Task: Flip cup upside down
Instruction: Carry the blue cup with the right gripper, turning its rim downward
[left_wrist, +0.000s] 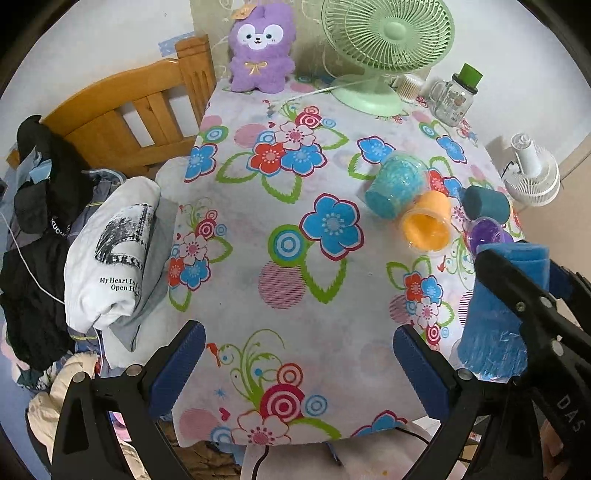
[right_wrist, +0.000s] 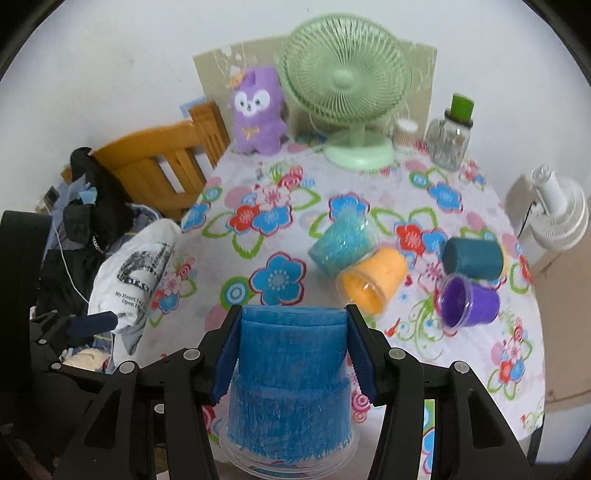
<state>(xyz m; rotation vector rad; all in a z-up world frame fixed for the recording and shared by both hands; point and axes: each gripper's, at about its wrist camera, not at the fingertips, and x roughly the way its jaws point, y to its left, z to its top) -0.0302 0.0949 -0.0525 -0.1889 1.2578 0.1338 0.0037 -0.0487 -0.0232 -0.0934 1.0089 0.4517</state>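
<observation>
- Right hand-held gripper (right_wrist: 291, 354) clenched on the blue cup (right_wrist: 290, 373), mouth down, at the desk's (right_wrist: 236, 266) near edge
- Left hand-held gripper (left_wrist: 299, 363) released, holding nothing, also at near edge
- Could slip from the pads or tip off that edge if released askew
- Farther in, toward right edge: four cups on their sides, risking a knock

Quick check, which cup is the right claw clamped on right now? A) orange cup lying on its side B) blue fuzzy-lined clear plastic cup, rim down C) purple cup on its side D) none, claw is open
B: in the right wrist view the right claw has both pads pressed on the blue fuzzy-lined clear plastic cup, its clear rim at the bottom near the floral tablecloth.
</observation>
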